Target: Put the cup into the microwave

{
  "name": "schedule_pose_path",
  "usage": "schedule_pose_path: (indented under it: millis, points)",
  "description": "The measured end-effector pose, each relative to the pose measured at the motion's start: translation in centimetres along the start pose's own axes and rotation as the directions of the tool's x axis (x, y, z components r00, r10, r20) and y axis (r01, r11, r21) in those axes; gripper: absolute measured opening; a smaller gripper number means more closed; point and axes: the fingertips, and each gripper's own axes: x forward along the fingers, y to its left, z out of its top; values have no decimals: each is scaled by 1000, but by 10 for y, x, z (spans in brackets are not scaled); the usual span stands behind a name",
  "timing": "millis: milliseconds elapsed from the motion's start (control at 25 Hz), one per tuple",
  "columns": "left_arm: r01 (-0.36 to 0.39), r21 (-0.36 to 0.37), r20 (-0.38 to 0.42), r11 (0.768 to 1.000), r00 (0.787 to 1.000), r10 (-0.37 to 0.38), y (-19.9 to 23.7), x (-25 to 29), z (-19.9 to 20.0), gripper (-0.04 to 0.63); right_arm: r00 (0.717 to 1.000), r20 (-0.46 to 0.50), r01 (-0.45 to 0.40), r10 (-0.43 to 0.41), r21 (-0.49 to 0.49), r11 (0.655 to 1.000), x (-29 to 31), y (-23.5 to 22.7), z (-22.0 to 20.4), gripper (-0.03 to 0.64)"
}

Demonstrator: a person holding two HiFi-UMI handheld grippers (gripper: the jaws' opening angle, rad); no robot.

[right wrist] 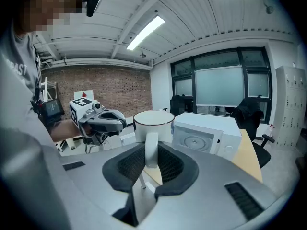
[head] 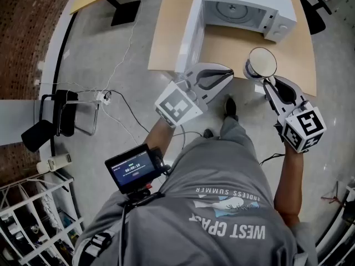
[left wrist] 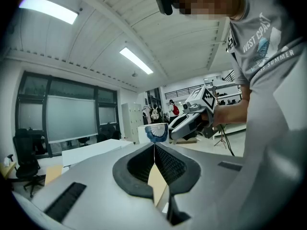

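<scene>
Between right gripper (right wrist: 149,153) jaws: cup (right wrist: 153,124) handle, clamped.

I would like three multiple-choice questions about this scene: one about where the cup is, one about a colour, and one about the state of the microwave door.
1. Where is the cup?
A) inside the microwave
B) in the right tongs, outside the microwave
C) on the floor

2. What colour is the microwave?
A) black
B) red
C) white

3. How is the microwave door?
A) open
B) shut
C) taken off

Answers:
1 B: the right tongs pinch the cup's handle, short of the microwave.
2 C: its body and door are white.
3 A: the door is swung aside and the turntable inside shows.
</scene>
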Motion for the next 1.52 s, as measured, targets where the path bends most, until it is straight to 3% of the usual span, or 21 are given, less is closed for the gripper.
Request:
schedule_pose_path:
  millis: [200, 440, 1000, 1520]
  points:
    - [-18, -23, -6, 1000, 1000, 18, 8, 3, 2, 21, 1000, -9, -12, 12, 7, 1000, 8, -8, 5, 69]
    - [-34, -52, -24, 998, 999, 33, 34, 28, -7, 21, 999, -35, -17, 18, 25, 1000, 34, -49, 7, 69]
    - [-150, -202, -102, 968, 986, 131, 112, 82, -75, 21, 990, -121, -61, 74, 105, 993, 163, -170, -37, 70]
    - [-209, -293, -174, 933, 971, 163, 152, 124, -120, 21, 977, -200, -38, 69, 157, 987, 290, -265, -89, 71]
